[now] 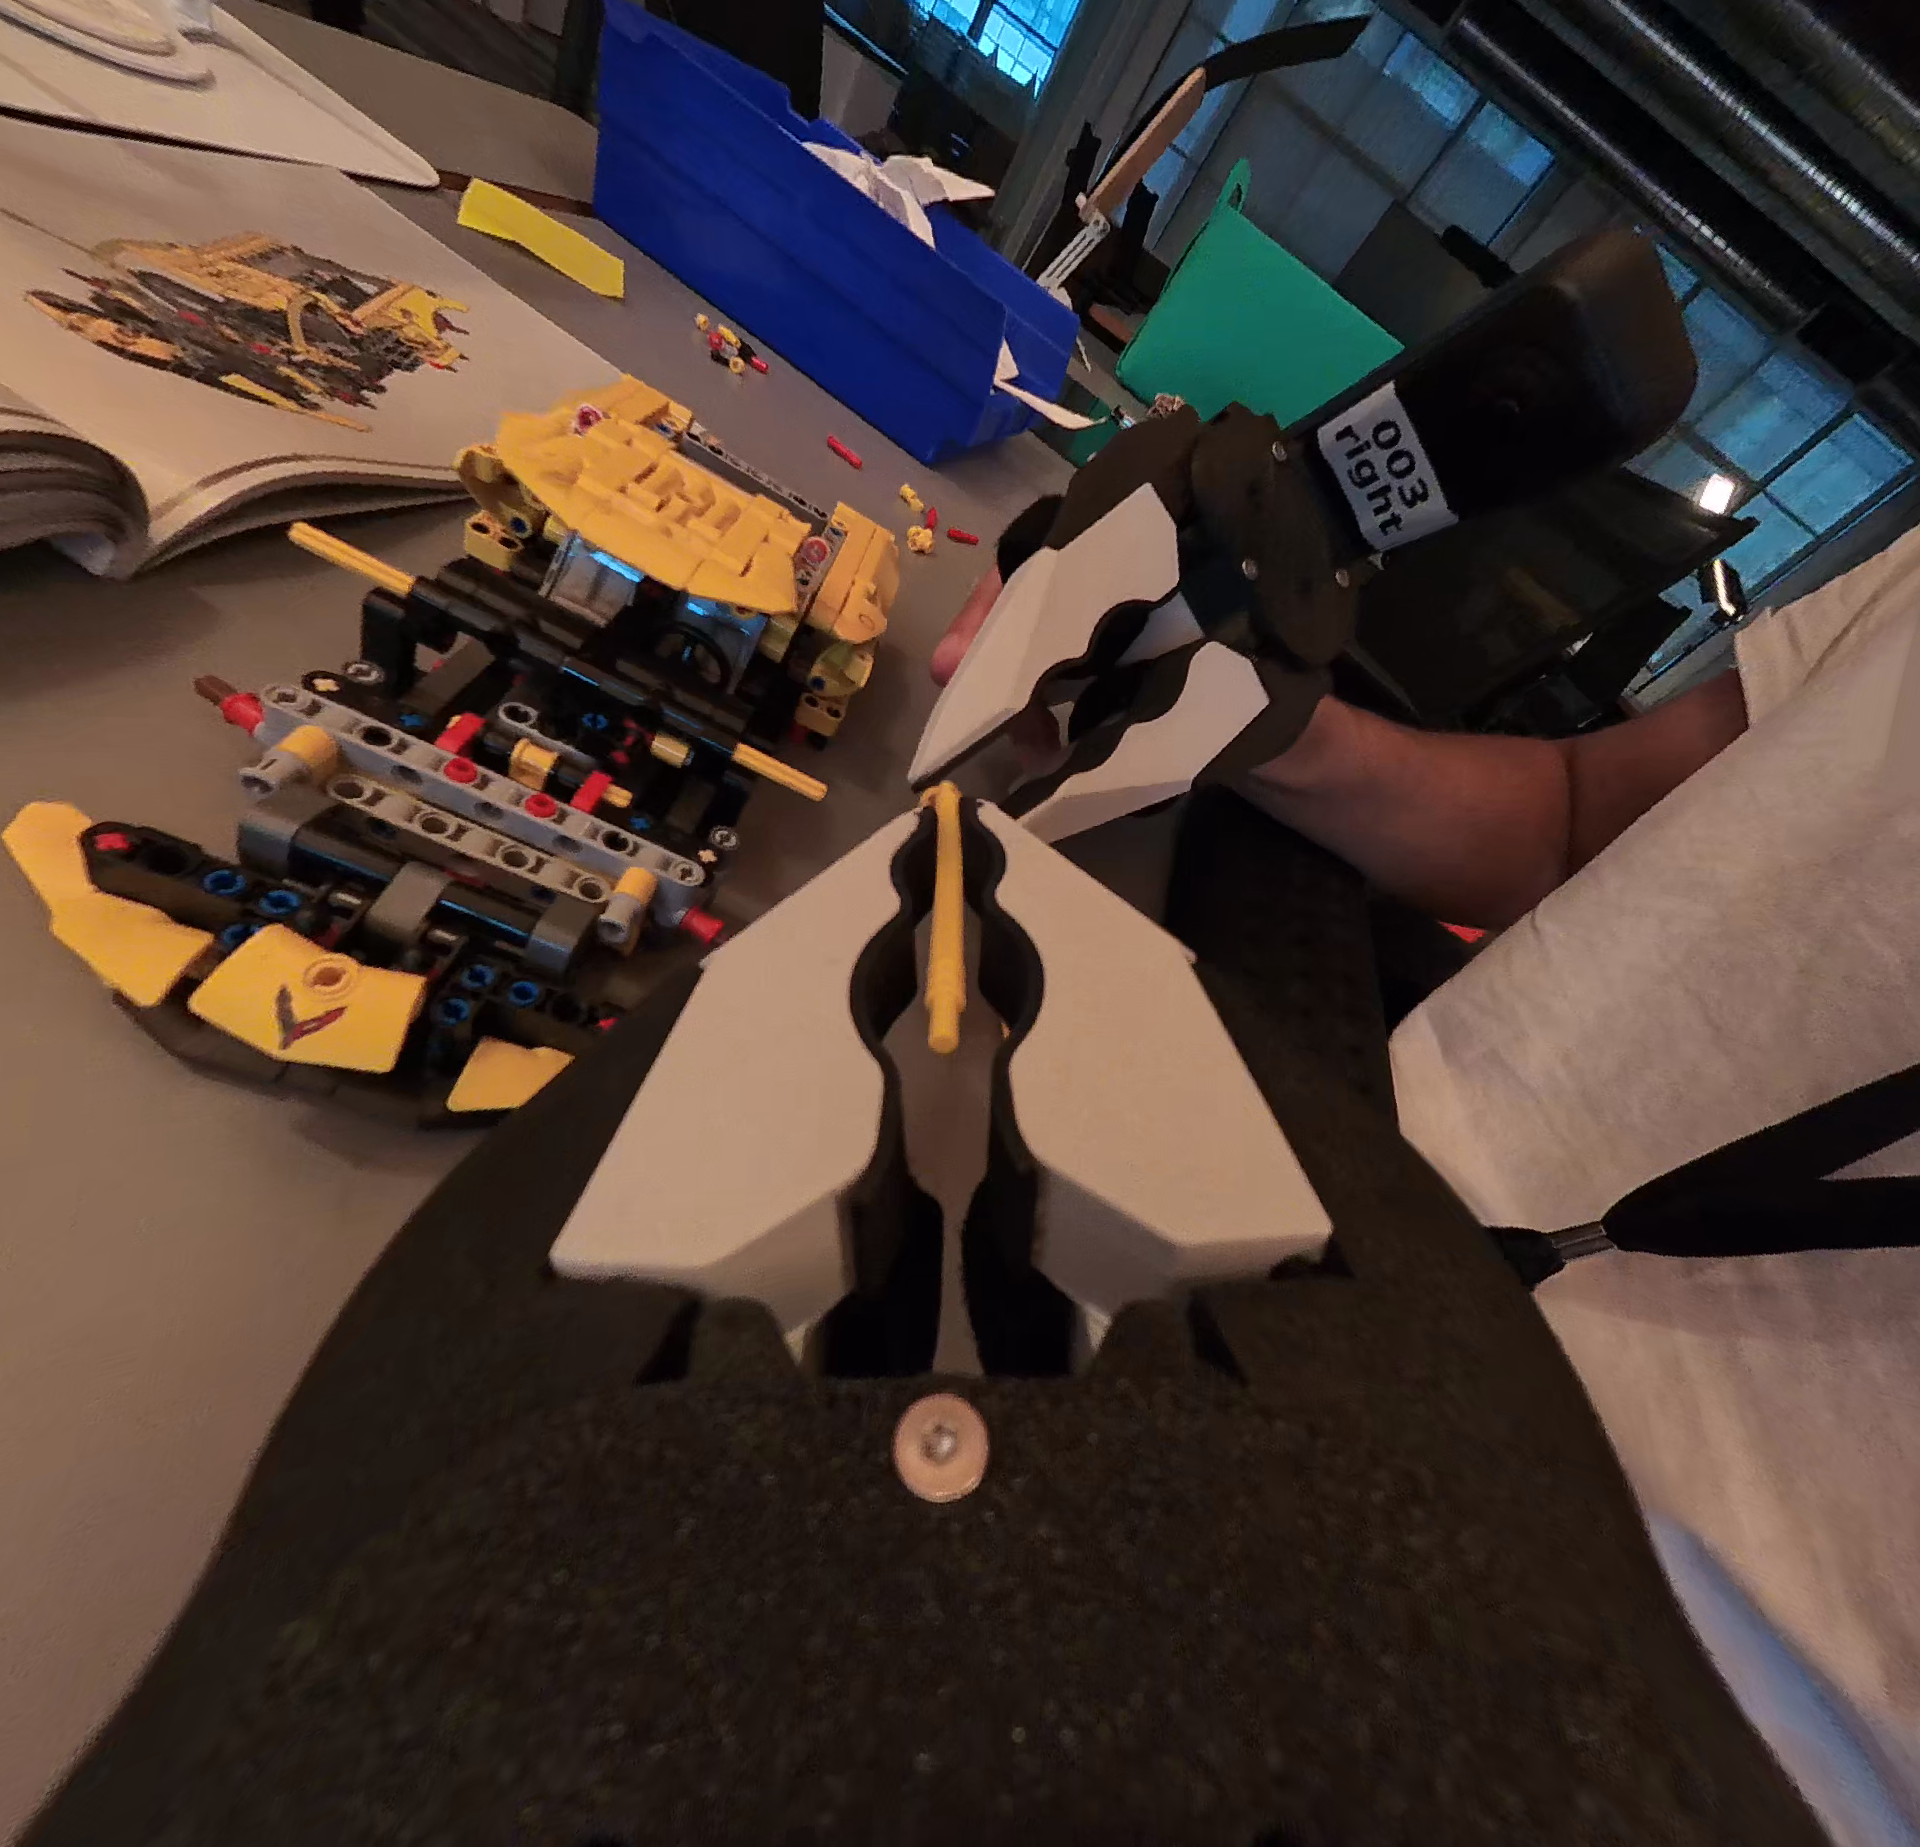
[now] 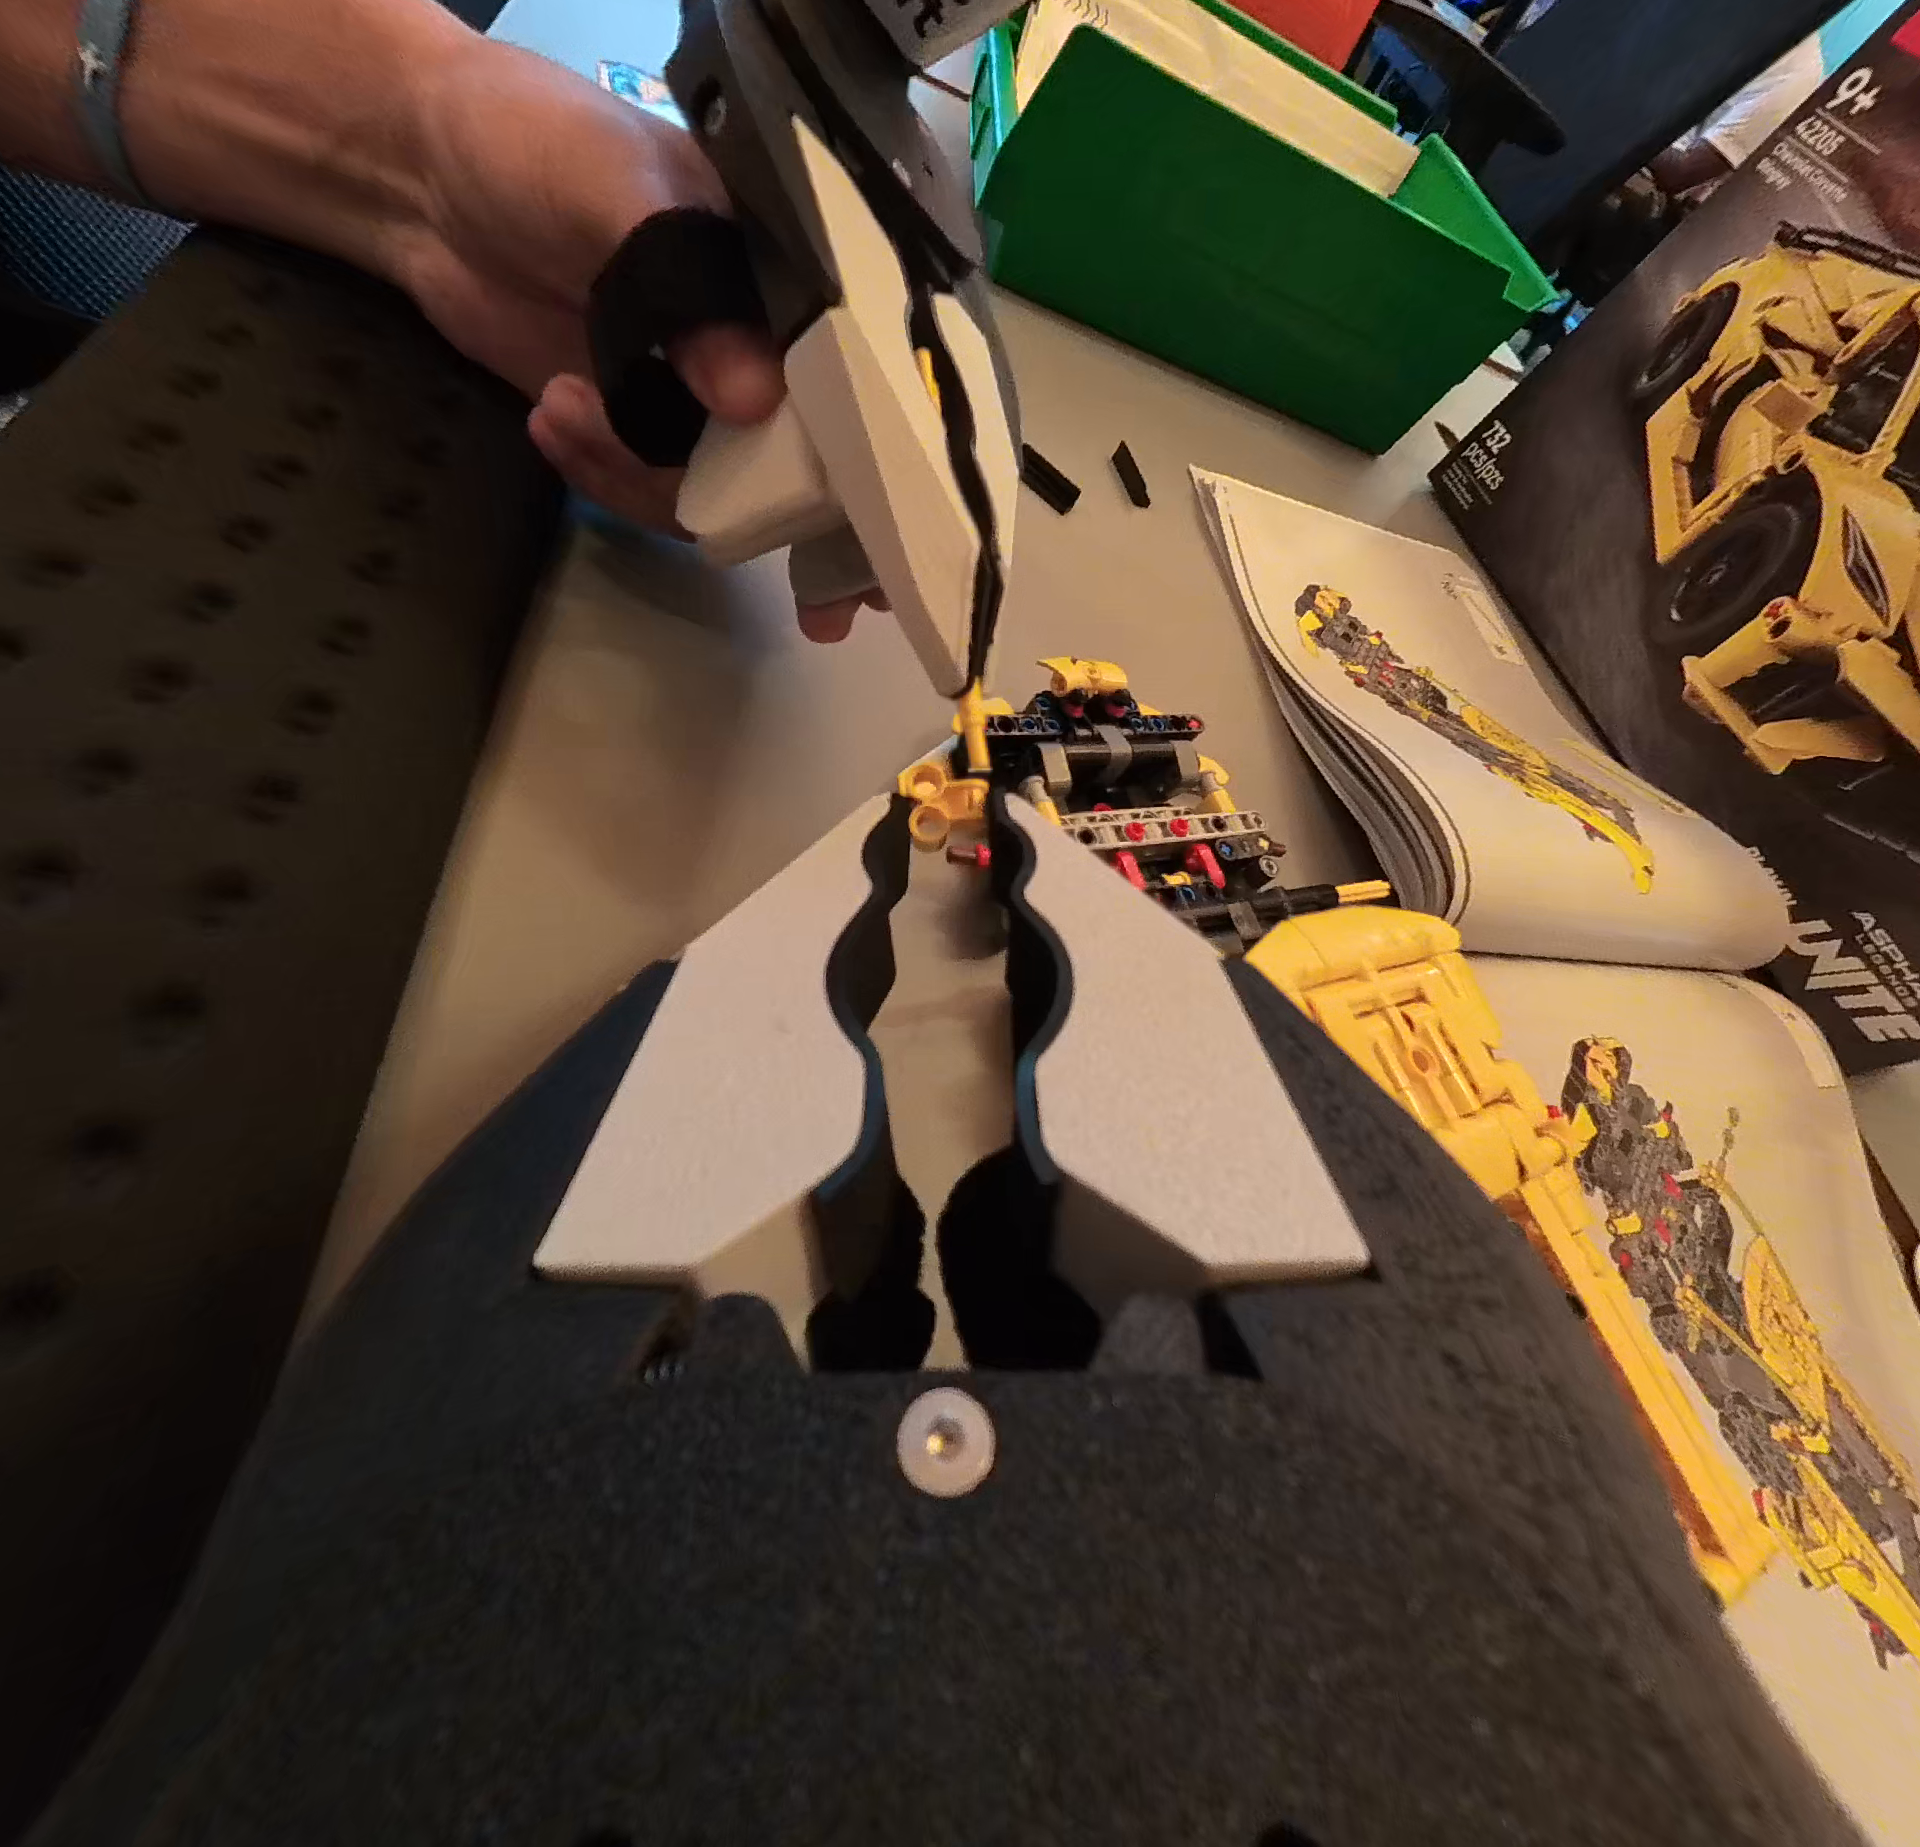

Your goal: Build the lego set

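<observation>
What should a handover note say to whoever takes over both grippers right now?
Left gripper: shut on a yellow axle, held above the table.
Right gripper: shut on a small yellow connector, its tips by the axle.
The part-built car lies on the table beside the open manual; loose pins near the blue bin.
Done: chassis, some yellow panels.
Left: join axle and connector, fit them.

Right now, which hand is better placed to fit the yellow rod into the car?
Left. Its tongs are shut on the yellow rod, just beside the half-built car. The right tongs look to hold only a small yellow connector at their tips, so they would suit steadying.
</observation>
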Available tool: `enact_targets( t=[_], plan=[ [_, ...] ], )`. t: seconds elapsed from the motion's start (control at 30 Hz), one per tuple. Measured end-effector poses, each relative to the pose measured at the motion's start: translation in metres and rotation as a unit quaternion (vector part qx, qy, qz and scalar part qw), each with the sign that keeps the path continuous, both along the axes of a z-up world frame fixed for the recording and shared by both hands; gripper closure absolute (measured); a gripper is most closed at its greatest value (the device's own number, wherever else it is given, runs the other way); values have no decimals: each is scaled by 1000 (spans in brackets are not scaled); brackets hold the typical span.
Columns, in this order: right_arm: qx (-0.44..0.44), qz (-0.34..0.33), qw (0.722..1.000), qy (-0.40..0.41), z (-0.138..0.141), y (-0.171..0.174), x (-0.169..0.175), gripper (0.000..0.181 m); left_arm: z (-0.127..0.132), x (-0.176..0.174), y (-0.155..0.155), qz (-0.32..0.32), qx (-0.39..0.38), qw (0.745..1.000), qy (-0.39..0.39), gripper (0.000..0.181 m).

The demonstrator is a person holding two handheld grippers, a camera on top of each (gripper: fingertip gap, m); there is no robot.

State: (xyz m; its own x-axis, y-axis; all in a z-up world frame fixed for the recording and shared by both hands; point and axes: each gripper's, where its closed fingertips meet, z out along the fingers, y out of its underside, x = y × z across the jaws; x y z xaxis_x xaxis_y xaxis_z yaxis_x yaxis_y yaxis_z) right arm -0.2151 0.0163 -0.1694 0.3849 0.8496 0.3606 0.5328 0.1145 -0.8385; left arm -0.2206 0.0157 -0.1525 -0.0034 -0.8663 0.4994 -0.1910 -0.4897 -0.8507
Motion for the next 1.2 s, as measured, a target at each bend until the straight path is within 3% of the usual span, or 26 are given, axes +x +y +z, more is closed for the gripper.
enact_targets(
  t=[1.2],
  plan=[
    [31,-12,999,-5,5,-3,0,167,0,1,-4,-13,0,1000,0,178]
  ],
)
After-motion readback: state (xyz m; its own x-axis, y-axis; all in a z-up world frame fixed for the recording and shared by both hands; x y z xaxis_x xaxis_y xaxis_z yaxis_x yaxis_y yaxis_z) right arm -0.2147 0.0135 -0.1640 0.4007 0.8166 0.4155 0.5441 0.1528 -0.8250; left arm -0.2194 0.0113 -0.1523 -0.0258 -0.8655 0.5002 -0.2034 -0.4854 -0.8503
